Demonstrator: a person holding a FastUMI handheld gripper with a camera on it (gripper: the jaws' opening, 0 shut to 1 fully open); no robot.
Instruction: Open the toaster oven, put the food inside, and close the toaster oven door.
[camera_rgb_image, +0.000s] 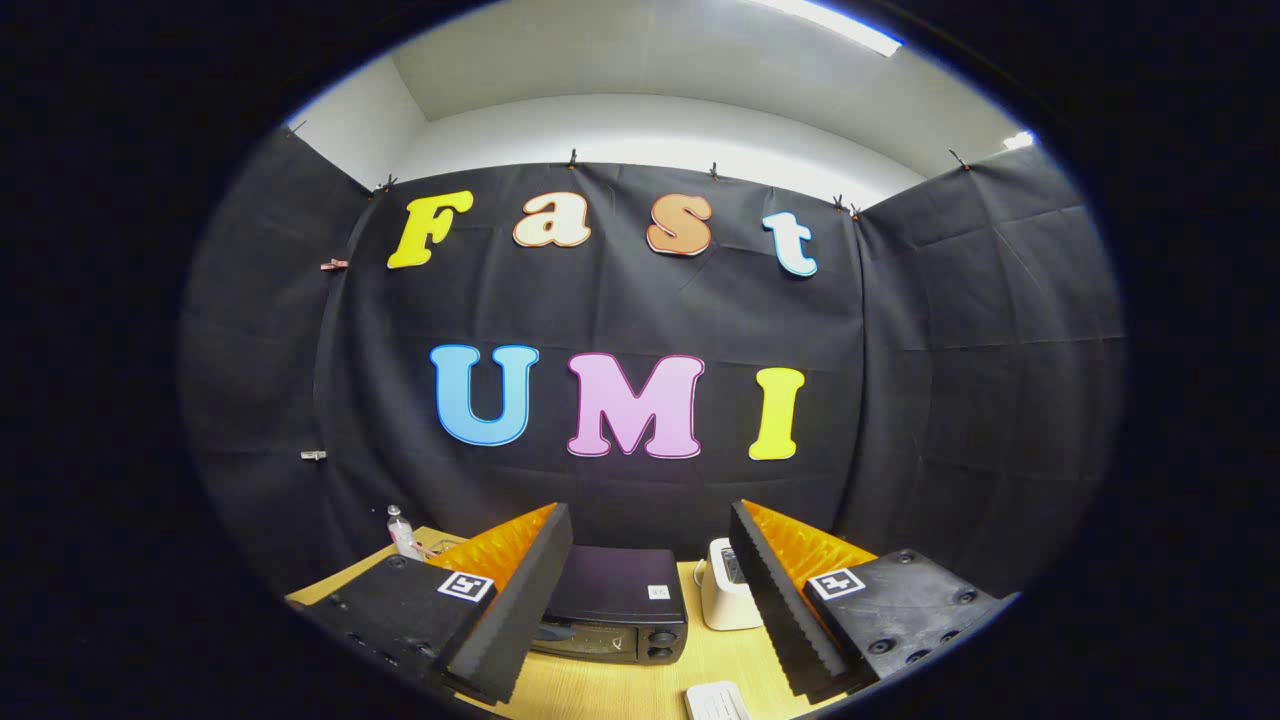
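Gripper (650, 590) fingers spread apart, empty; closed toaster oven (615, 610) on table (620, 690) beyond them

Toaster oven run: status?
Gripper jaws open, holding nothing, up above the table. Toaster oven ahead between the jaws, door shut. White appliance beside it, not in the way.

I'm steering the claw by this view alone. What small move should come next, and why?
Probably lower the open claw forward toward the toaster oven front. Its fingers hold nothing, the oven sits just ahead between them on the table, and its door looks closed.
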